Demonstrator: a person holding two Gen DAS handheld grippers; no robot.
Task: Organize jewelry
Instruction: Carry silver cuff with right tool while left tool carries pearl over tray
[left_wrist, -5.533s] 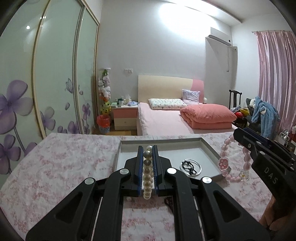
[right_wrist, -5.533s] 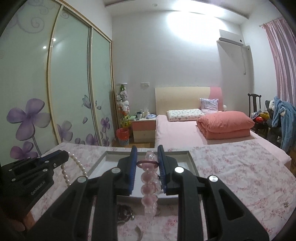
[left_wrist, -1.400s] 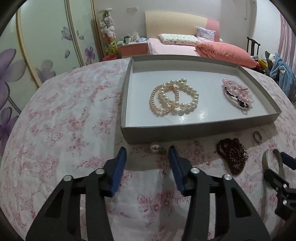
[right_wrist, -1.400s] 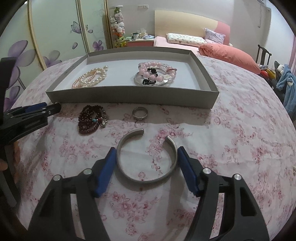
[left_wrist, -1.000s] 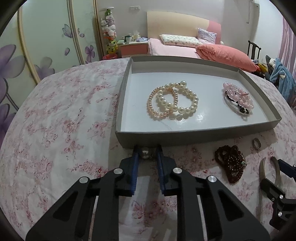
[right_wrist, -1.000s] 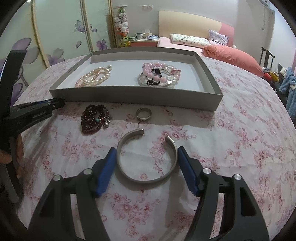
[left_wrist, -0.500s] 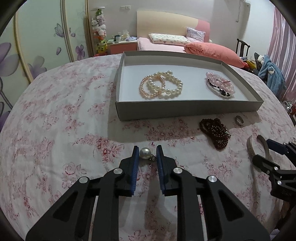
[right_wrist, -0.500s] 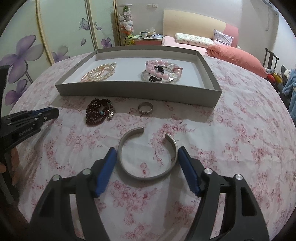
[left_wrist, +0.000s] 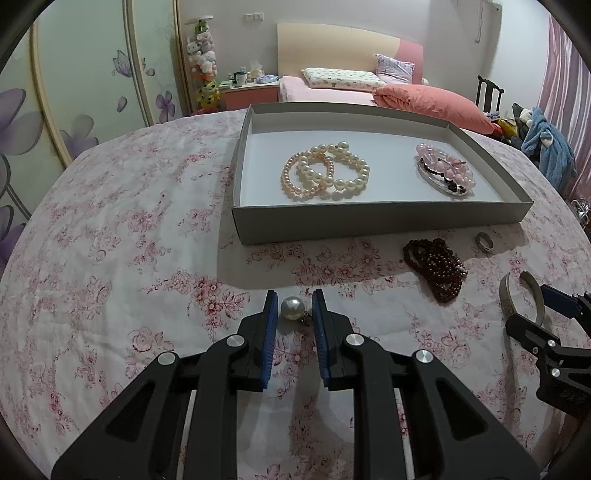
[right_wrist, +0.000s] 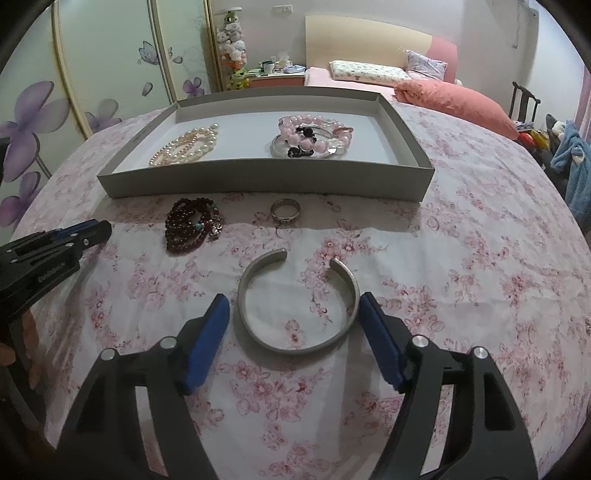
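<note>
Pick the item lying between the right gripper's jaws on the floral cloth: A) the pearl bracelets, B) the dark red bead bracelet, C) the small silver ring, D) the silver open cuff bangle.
D: the silver cuff bangle lies between the right gripper's spread jaws.

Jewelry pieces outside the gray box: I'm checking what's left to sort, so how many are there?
4. Pearl earring between the left gripper's pads; open silver bangle between the right gripper's pads; dark red bead bracelet and silver ring in front of the box.
</note>
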